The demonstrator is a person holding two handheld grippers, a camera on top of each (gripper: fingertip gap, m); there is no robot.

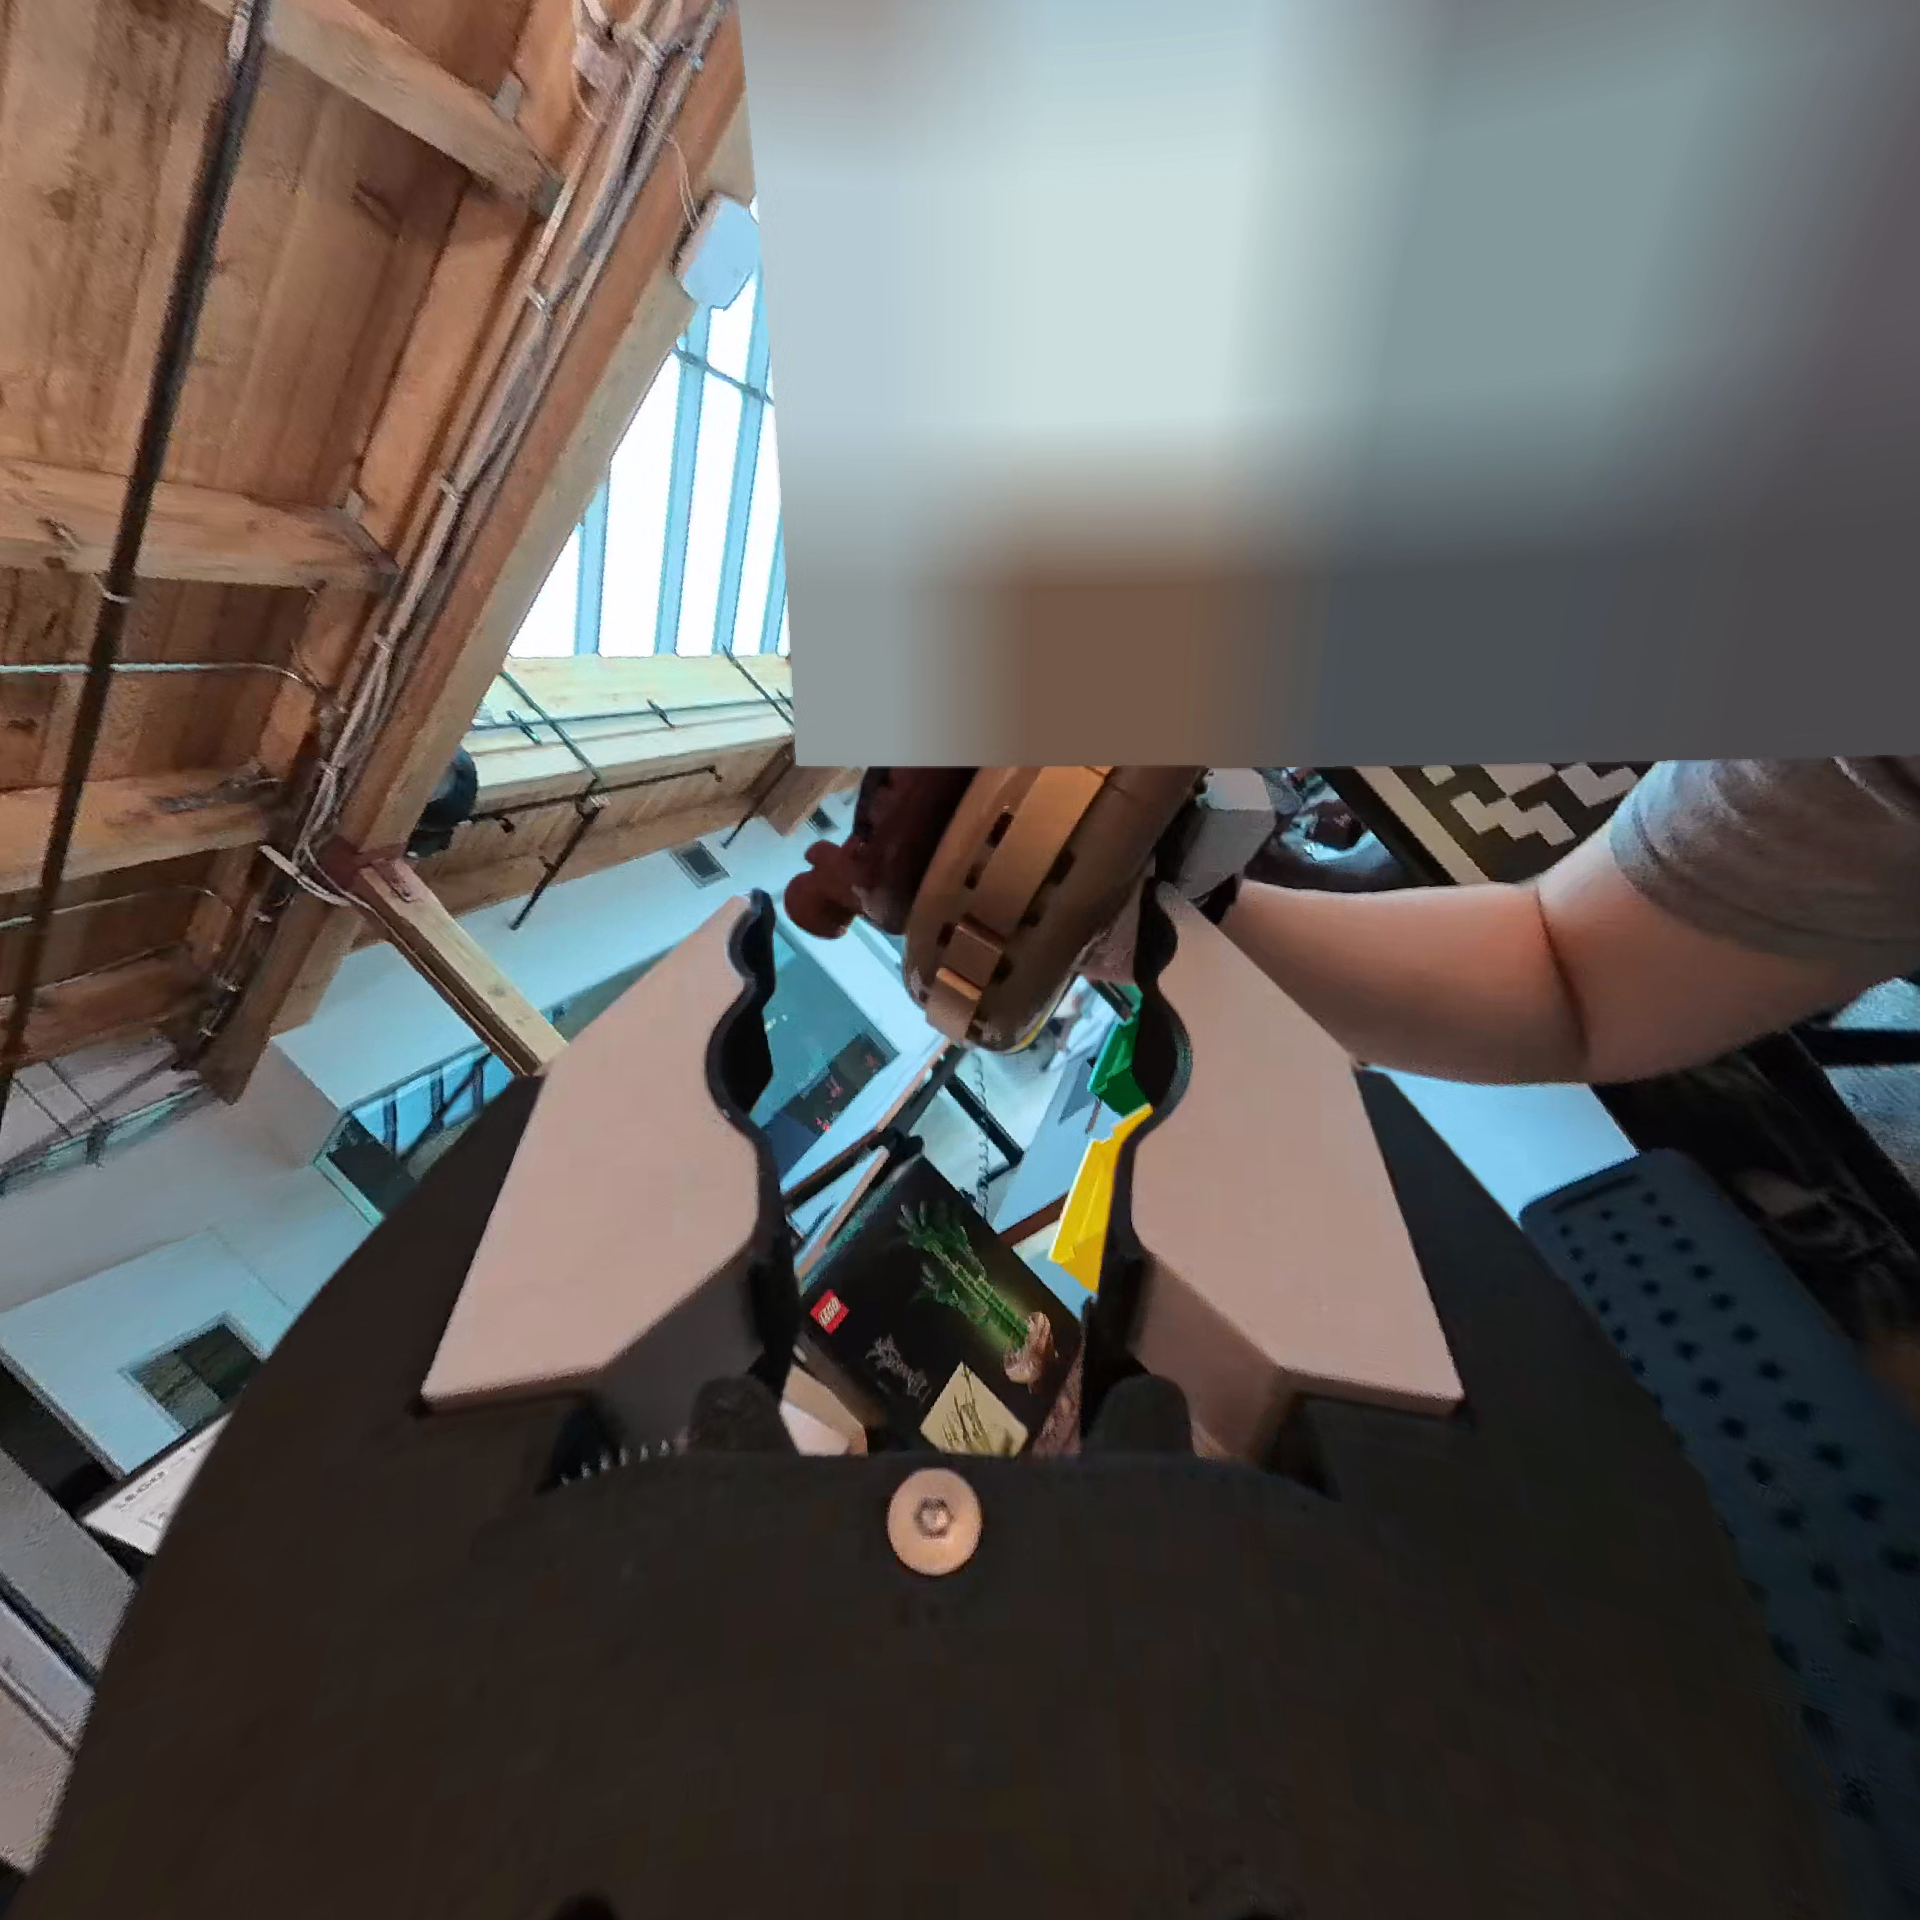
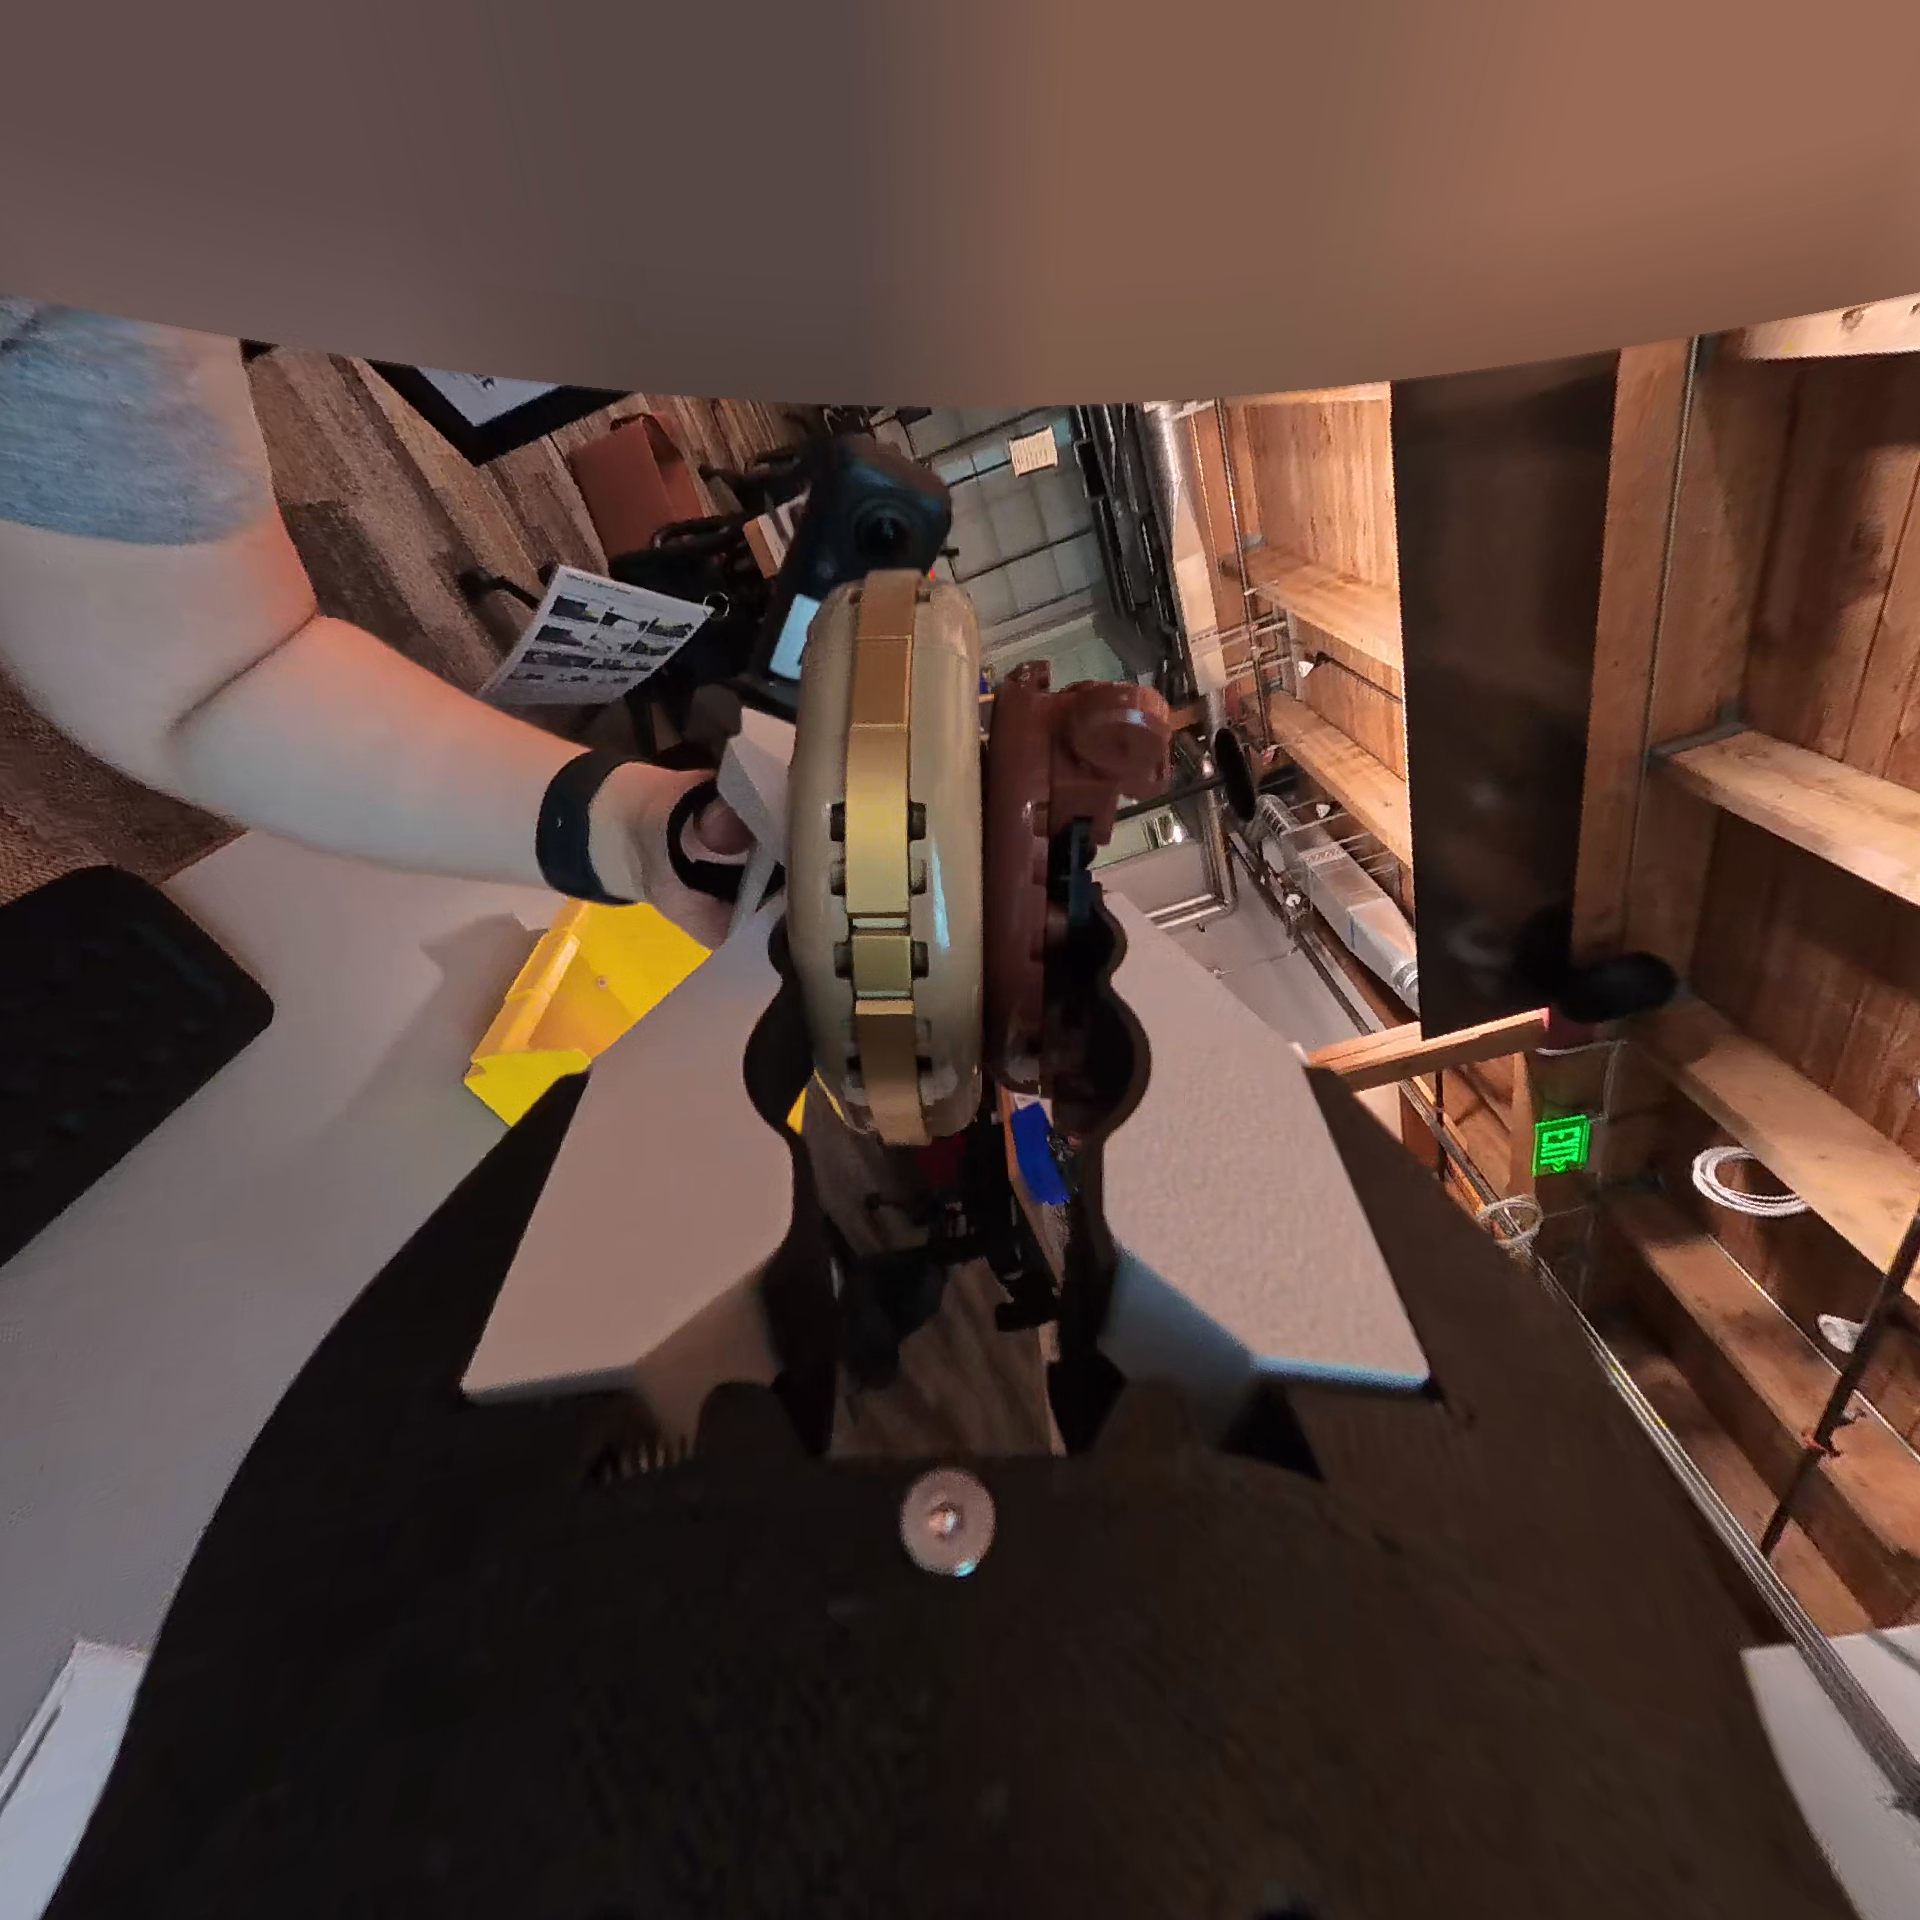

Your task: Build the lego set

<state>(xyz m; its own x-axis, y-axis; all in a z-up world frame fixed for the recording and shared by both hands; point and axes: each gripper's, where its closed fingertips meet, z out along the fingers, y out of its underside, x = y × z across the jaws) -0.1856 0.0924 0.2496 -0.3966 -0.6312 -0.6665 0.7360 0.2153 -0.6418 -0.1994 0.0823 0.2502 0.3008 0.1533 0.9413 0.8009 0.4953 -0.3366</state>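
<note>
The right gripper (image 2: 945, 997) clamps a round tan-and-brown Lego pot assembly (image 2: 894, 883) edge-on at twelve o'clock, likely steadying it for building, while the left gripper (image 1: 951, 935), its tongs apart, waits beside it.

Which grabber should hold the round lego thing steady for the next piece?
Right, probably. The right gripper already clamps the round tan and brown lego piece between its fingers. The left gripper is open, only touching its edge, so it's free to fetch.
</note>
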